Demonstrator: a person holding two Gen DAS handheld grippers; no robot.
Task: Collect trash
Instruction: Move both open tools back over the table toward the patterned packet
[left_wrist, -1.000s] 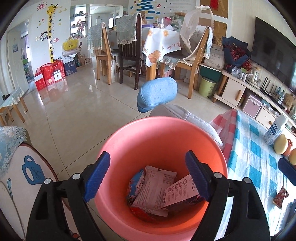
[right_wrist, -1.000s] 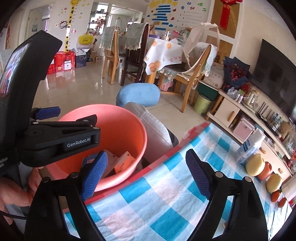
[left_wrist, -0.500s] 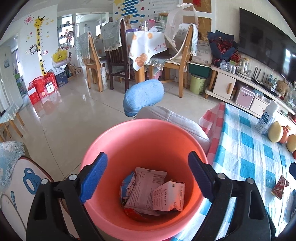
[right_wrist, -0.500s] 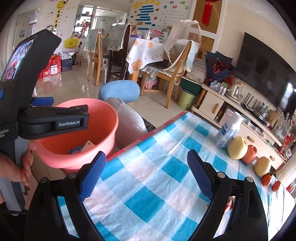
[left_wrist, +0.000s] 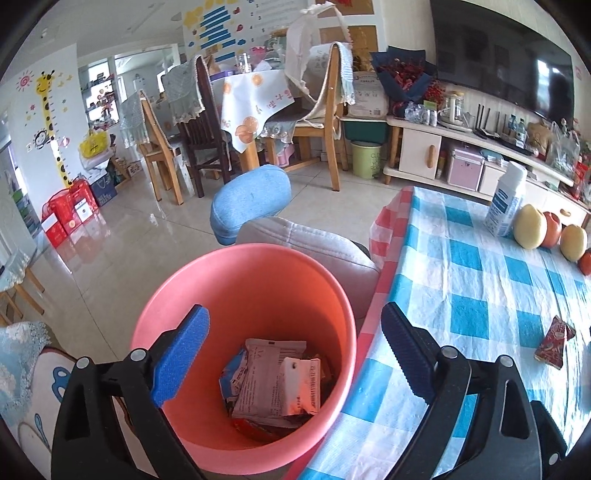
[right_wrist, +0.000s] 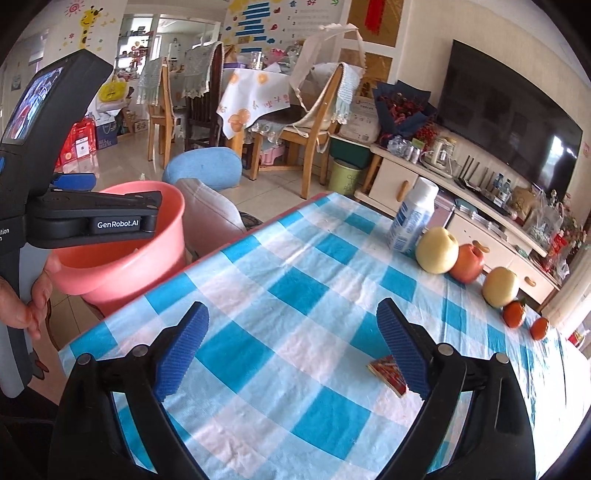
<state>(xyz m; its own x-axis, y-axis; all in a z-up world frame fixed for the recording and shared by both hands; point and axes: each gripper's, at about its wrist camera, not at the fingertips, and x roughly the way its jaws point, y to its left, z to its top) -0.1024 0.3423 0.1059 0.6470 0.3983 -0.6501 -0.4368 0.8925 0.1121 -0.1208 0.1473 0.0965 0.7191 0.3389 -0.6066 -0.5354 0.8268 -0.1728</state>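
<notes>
Covering most of both views, the surface (right_wrist: 295, 295) carries a blue and white checked cloth with a red edge. Just beside its near corner stands the pink bucket (left_wrist: 258, 280), lower than the cloth, with several crumpled wrappers (left_wrist: 273, 384) lying at its bottom. The left claw (left_wrist: 295, 354) hangs above the bucket with its two blue pads apart and nothing between them; one pad is over the bucket and the other over the cloth edge. The right claw (right_wrist: 291, 347) is over the cloth, also spread wide and empty. At the far side stand a white bottle (right_wrist: 412, 221), then two pale fruits, a red one and two small oranges in a row. One small red wrapper (right_wrist: 388, 373) lies flat on the cloth, just beside the right pad of the right claw.
</notes>
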